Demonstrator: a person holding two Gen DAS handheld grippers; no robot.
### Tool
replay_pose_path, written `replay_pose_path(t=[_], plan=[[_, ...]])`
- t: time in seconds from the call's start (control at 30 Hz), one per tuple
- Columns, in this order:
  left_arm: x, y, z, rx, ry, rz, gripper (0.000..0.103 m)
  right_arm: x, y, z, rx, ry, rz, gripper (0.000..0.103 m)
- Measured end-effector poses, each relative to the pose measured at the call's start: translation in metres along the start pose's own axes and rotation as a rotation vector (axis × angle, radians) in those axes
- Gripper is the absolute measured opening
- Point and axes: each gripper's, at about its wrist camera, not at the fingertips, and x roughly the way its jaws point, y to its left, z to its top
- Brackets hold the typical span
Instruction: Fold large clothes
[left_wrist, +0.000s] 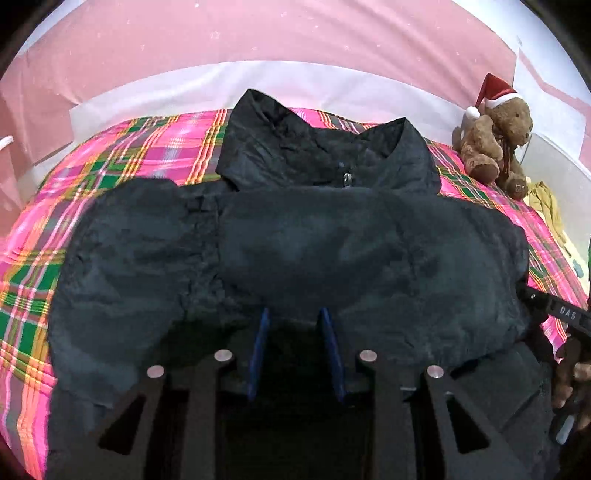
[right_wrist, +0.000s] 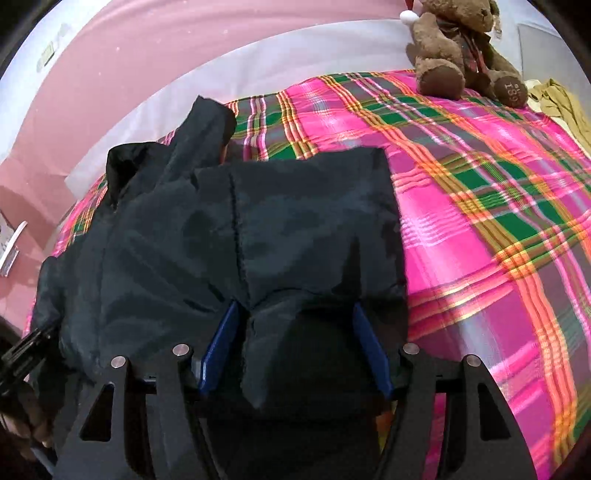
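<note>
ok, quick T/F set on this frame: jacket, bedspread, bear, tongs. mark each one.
1. The dark jacket lies on a pink plaid bedspread. True.
2. The teddy bear wears a blue cap. False: its hat is red and white.
3. The jacket's collar points away from the cameras, toward the pink wall. True.
4. The right tongs stand over bare bedspread. False: jacket fabric bunches between the blue fingers.
5. The bear sits on top of the jacket. False: it sits apart, at the bed's far corner.
6. Jacket fabric lies between the left tongs. True.
</note>
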Motion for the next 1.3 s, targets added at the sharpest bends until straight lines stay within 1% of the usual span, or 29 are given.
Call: replay_pose_path(t=[0.03, 0.1, 0.13, 0.2, 0.27, 0.3, 0.37, 0.43, 0.53, 0.63, 0.7, 0.73, 0.77, 0.8, 0.87, 1.0, 1.23, 1.3], plan=[[-0.007, 0.001, 0.004, -0.001, -0.002, -0.009, 0.032, -0.011, 0.000, 0.005, -0.005, -0.017, 0.005, 0.064], [-0.019, 0.007, 0.016, -0.016, -0.034, -0.047, 0.032, -0.029, -0.001, 0.013, -0.010, -0.069, 0.019, 0.064], [-0.024, 0.007, 0.025, -0.015, -0.057, -0.043, 0.032, -0.034, 0.000, 0.021, -0.016, -0.089, 0.014, 0.064], [-0.023, 0.008, 0.041, -0.007, -0.090, -0.010, 0.032, -0.032, 0.002, 0.035, -0.023, -0.096, 0.001, 0.064], [-0.003, 0.013, 0.050, -0.021, -0.059, 0.009, 0.032, -0.018, 0.005, 0.047, -0.042, -0.081, -0.006, 0.064], [0.010, 0.016, 0.051, -0.032, -0.031, 0.028, 0.032, -0.007, 0.006, 0.050, -0.047, -0.062, -0.018, 0.064], [0.033, 0.020, 0.045, -0.024, 0.005, 0.040, 0.033, 0.015, 0.004, 0.050, -0.049, -0.022, -0.057, 0.064], [0.045, 0.023, 0.035, -0.033, -0.002, 0.026, 0.035, 0.034, 0.000, 0.043, -0.051, -0.006, -0.067, 0.064], [0.045, 0.022, 0.030, -0.034, -0.027, 0.029, 0.035, 0.035, -0.003, 0.034, -0.046, -0.040, -0.075, 0.064], [0.043, 0.021, 0.029, -0.034, -0.035, 0.032, 0.035, 0.034, -0.003, 0.033, -0.052, -0.046, -0.081, 0.064], [0.039, 0.022, 0.031, -0.044, -0.036, 0.030, 0.035, 0.027, -0.002, 0.036, -0.043, -0.049, -0.091, 0.064], [0.035, 0.023, 0.033, -0.052, -0.033, 0.032, 0.035, 0.019, 0.000, 0.037, -0.031, -0.055, -0.102, 0.064], [0.026, 0.025, 0.035, -0.067, -0.030, 0.033, 0.035, 0.004, 0.001, 0.037, -0.012, -0.070, -0.096, 0.064], [0.016, 0.026, 0.036, -0.081, -0.033, 0.027, 0.035, -0.004, 0.002, 0.038, -0.001, -0.084, -0.082, 0.064], [-0.004, 0.026, 0.036, -0.092, -0.036, 0.024, 0.034, -0.036, 0.010, 0.033, 0.008, -0.131, -0.051, 0.064], [-0.059, 0.022, 0.027, -0.080, -0.078, 0.001, 0.034, -0.092, 0.034, 0.019, -0.004, -0.218, -0.011, 0.064], [-0.148, 0.016, 0.001, -0.065, -0.138, -0.024, 0.034, -0.186, 0.080, -0.006, -0.082, -0.350, 0.014, 0.064], [-0.170, 0.017, -0.006, -0.064, -0.151, -0.022, 0.034, -0.214, 0.091, -0.014, -0.111, -0.386, 0.005, 0.064]])
